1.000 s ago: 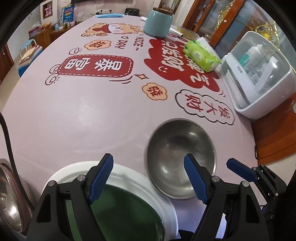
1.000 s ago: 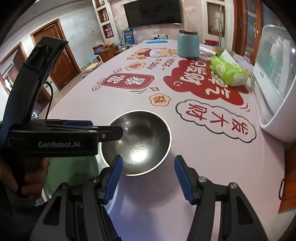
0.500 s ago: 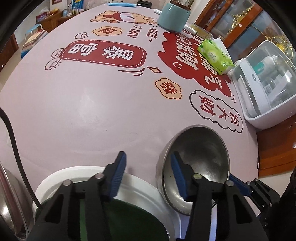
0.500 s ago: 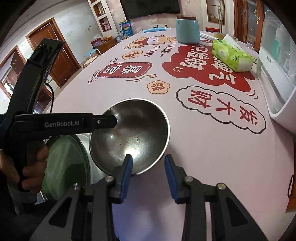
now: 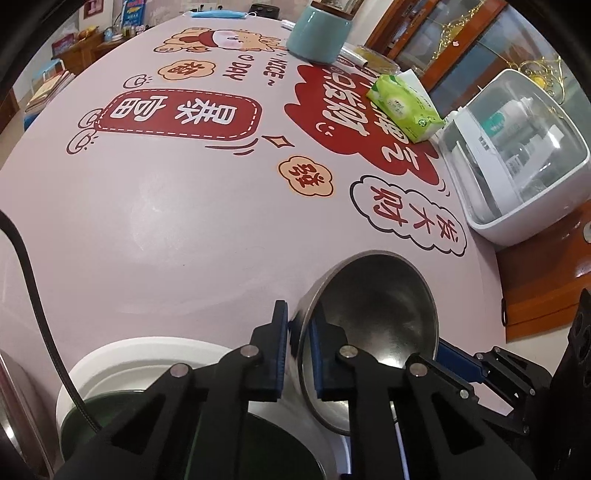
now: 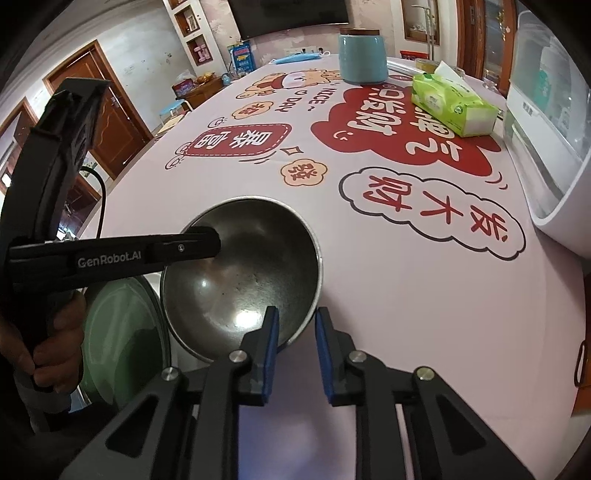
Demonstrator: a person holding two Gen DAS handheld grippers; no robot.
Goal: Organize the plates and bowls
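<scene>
A steel bowl (image 5: 373,314) (image 6: 240,273) sits tilted on the pink printed tablecloth. My left gripper (image 5: 297,325) is shut on its left rim, one pad inside and one outside. In the right wrist view that gripper reaches in from the left, held by a hand (image 6: 55,354). My right gripper (image 6: 295,325) straddles the near rim. Its jaws are closing, and a gap still shows beside the rim. Left of the bowl lies a white-rimmed plate (image 5: 147,354) with a green plate (image 6: 122,332) on it.
A teal jar (image 5: 317,33), a green tissue pack (image 5: 406,107) and a white box with a clear lid (image 5: 517,158) stand along the far and right side. A black cable (image 5: 37,295) crosses the left. The table's edge (image 5: 491,295) runs close to the bowl's right.
Both grippers' jaws have narrowed from wide apart. The left one has closed on the bowl's left rim and the bowl now tilts. The right one's fingers have drawn in around the near rim.
</scene>
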